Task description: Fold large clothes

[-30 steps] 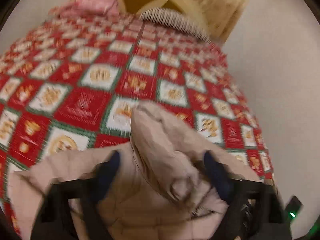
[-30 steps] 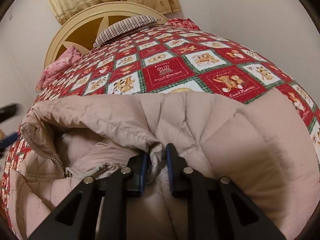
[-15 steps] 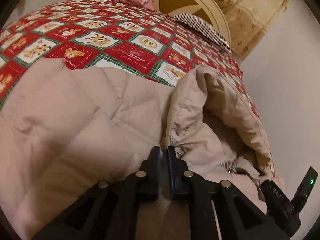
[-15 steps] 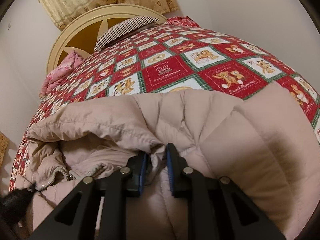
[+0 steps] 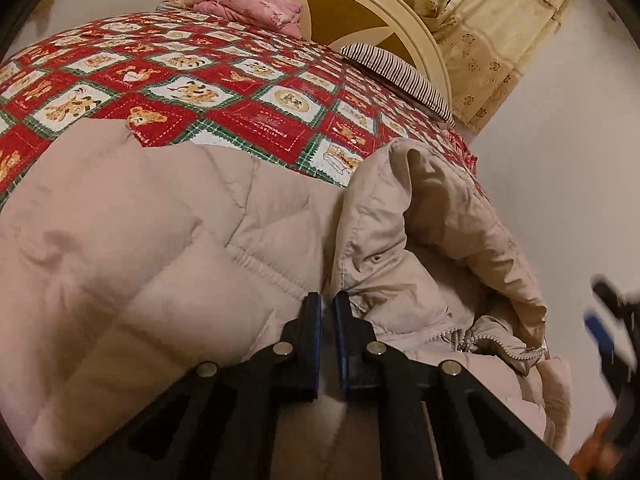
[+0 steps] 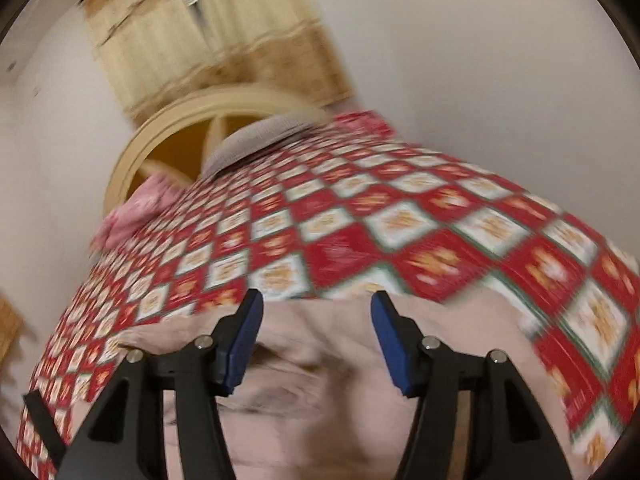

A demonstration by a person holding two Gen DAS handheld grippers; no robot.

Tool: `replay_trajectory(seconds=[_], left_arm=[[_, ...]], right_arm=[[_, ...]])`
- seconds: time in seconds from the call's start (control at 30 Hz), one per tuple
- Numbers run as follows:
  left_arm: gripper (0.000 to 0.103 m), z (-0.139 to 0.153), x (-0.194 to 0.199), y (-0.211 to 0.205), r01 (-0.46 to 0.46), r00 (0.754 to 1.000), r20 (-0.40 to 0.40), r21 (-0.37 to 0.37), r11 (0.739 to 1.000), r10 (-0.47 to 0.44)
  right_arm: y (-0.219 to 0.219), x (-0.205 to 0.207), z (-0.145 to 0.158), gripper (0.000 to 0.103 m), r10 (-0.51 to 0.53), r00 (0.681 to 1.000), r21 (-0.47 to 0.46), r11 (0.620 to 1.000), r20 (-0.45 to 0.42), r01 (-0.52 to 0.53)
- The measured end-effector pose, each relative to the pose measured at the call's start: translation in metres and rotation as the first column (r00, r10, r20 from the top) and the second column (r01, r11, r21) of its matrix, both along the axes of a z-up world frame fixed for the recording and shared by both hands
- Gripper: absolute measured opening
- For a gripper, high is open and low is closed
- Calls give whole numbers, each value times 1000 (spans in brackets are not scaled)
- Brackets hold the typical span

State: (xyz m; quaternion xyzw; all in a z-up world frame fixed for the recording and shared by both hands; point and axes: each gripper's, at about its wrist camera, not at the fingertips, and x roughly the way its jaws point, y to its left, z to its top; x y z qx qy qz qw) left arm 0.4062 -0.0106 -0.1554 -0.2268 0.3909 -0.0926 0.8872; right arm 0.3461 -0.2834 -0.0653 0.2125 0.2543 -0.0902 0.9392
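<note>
Lying puffy, beige and quilted on the red teddy-bear bedspread (image 5: 256,120), zipper showing: jacket (image 5: 152,248). Pinching its fabric, nearly closed: left tool (image 5: 327,312). Gaping wide above it: right tool (image 6: 316,320). Bedspread lettering too small for reading.

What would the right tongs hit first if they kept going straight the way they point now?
Probably the beige puffer jacket, which fills the gap between the open right tongs. The red patchwork quilt lies just beyond it. Motion blur makes depth uncertain.

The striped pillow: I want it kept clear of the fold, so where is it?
In the left wrist view the striped pillow lies upper right, at the quilt's far end against the round headboard, right of the pink bundle.
</note>
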Motion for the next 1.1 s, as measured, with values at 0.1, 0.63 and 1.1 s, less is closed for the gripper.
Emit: replay_trajectory(seconds=[0.1,0.63,1.1], left_arm=[[8,0,0,0,1,1000,0,-2,1000,-1],[9,99,-48,5,-98,950,305,92,991,66],[8,14,48,-57,165,986,-18,233,958,-166]], right_arm=[[15,53,-1,38,78,994,41,996,-82,-75],[69,63,-90,33,308,907,-67,938,-286,-339],[55,58,-88,33,351,913,27,935,-210,-353]])
